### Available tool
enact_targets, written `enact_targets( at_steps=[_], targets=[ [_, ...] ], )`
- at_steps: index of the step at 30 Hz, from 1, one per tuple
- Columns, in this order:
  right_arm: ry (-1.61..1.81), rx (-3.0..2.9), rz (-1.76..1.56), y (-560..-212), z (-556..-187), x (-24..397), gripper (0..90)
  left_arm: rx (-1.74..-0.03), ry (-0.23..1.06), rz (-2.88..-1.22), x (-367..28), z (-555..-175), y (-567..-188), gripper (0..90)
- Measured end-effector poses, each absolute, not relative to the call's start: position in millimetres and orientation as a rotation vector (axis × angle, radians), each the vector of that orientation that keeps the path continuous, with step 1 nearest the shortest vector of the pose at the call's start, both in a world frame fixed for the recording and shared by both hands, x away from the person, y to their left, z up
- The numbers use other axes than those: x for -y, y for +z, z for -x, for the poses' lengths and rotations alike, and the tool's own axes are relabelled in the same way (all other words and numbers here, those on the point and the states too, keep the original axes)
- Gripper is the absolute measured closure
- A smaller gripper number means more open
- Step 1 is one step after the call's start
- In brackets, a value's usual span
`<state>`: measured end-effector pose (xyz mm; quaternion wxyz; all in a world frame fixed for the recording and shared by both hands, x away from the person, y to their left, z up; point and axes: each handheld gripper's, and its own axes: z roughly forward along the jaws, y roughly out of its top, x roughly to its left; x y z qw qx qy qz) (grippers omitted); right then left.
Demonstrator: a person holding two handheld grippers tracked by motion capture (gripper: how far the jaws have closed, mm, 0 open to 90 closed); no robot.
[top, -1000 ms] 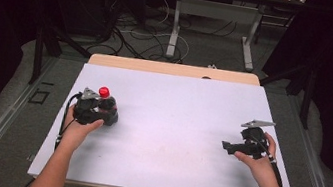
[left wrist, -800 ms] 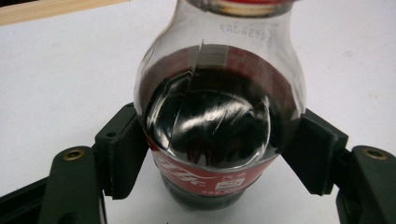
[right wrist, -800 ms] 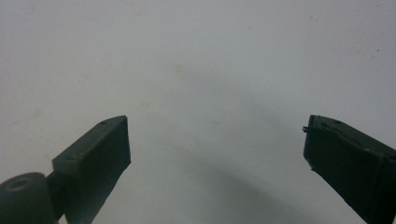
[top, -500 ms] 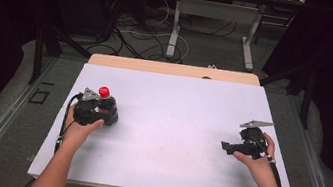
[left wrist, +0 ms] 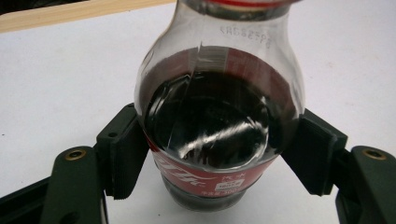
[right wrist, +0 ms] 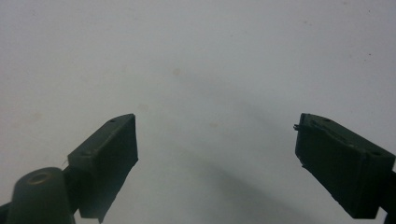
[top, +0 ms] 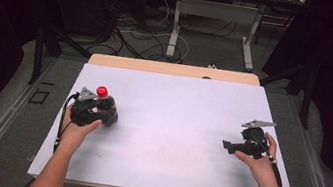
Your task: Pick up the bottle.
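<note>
Near the tabletop's left edge, the left gripper (top: 101, 111) is clamped on a cola bottle (left wrist: 217, 126) with a red cap, its ribbed pads (left wrist: 123, 156) pressing both sides of the dark, label-wrapped body, which stands upright on the white tabletop (top: 175, 120). By the right edge, the right gripper (right wrist: 217, 161) has nothing between its jaws, which stand apart and have just been closing a little.

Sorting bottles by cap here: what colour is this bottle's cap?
Red; the bottle's cap shows best in the high view.
</note>
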<state>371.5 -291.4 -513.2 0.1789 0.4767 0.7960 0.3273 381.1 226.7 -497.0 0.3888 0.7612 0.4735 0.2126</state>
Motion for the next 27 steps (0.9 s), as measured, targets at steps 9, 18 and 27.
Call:
enact_targets(
  at_steps=[9, 18, 27],
  targets=[
    [0.978, -2.253, -1.26, -502.6, -366.0, 285.8, 24.9, -1.123, 0.527, -1.975, -212.9, -367.7, -485.0, 29.4],
    [1.099, -2.26, -1.241, -493.0, -358.8, 276.2, 36.2, -1.041, 0.494, -2.041, -187.9, -359.2, -476.7, 29.6],
    [1.128, -2.304, -1.08, -463.1, -350.2, 258.4, 35.1, -0.947, 0.454, -2.07, -157.6, -354.4, -472.7, 29.5]
  ],
)
